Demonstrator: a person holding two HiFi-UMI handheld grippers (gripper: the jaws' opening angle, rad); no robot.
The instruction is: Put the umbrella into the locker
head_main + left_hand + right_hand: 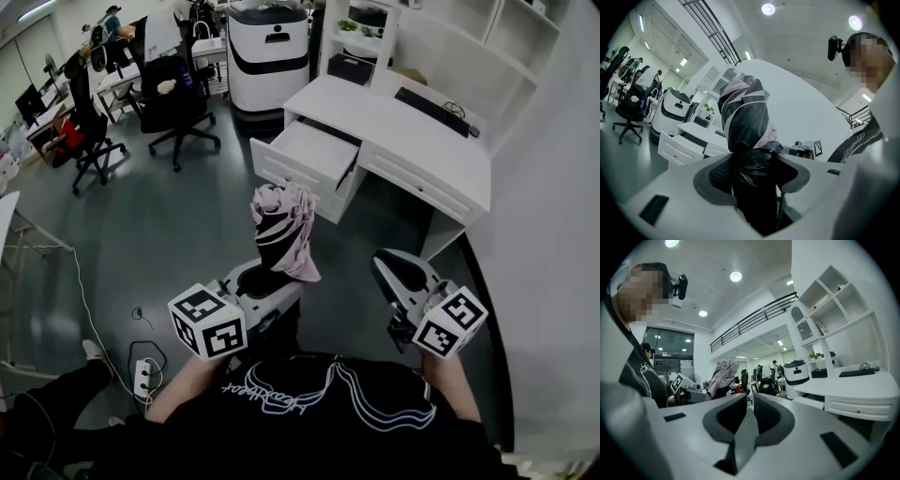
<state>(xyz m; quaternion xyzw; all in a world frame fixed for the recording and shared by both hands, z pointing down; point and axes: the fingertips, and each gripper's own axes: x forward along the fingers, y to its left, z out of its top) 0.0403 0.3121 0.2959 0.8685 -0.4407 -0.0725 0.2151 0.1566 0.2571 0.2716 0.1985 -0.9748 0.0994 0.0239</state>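
A person stands in an office facing a white desk, a handheld gripper in each hand. The left gripper is clamped on a folded umbrella with pink and black fabric. Its jaws press the dark lower part of the bundle from both sides. The umbrella stands roughly upright, its long axis crossing the level jaws. The bunched pink end rises above them and a shorter dark end hangs below.

The right gripper is just to the right, apart from the umbrella. Its jaws are drawn almost together with nothing between them.

Ahead and slightly right of the umbrella, well apart from it, an open drawer juts from the desk. No locker can be told for certain. The left hand already carries the load, so it looks set to deliver it forward.
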